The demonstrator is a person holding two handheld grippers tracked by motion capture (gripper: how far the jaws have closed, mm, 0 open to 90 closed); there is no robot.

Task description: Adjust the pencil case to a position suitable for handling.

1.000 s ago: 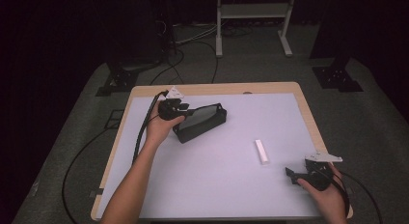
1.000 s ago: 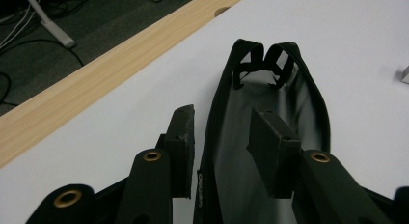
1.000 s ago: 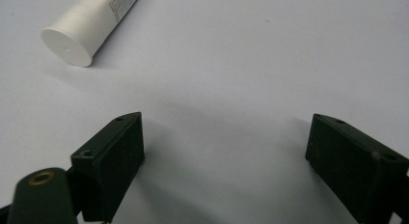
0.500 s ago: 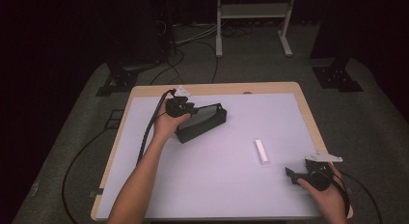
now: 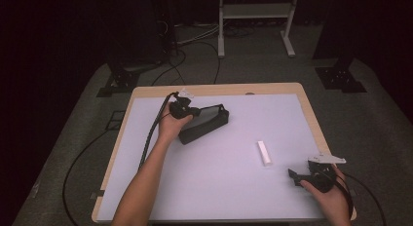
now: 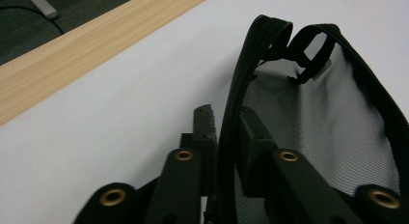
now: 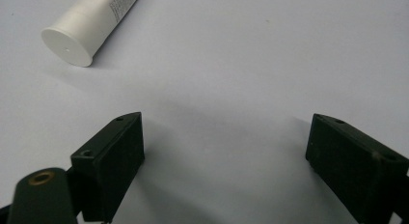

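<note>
A black mesh pouch (image 5: 207, 122) lies unzipped at the back left of the white table top (image 5: 234, 187). My left gripper (image 5: 187, 111) is at the pouch's left end. In the left gripper view its jaws have just been closing, and my left gripper (image 6: 226, 122) now pinches the zipper rim (image 6: 230, 103) of the mesh pouch (image 6: 328, 122), one jaw outside and one inside. A white tube (image 5: 264, 153) lies right of centre. My right gripper (image 5: 295, 176) rests open at the front right, and the white tube (image 7: 91, 23) lies beyond my right gripper (image 7: 226, 147), apart from it.
The table's wooden rim (image 6: 72, 45) runs just behind the pouch. Cables (image 5: 151, 138) trail off the left side from the left gripper. A metal stand (image 5: 255, 11) and black stand bases (image 5: 341, 77) sit on the floor behind the table.
The left hand has shifted slightly right and down onto the pouch's end, and its jaws have closed on the rim. The right hand and the tube have not moved.
</note>
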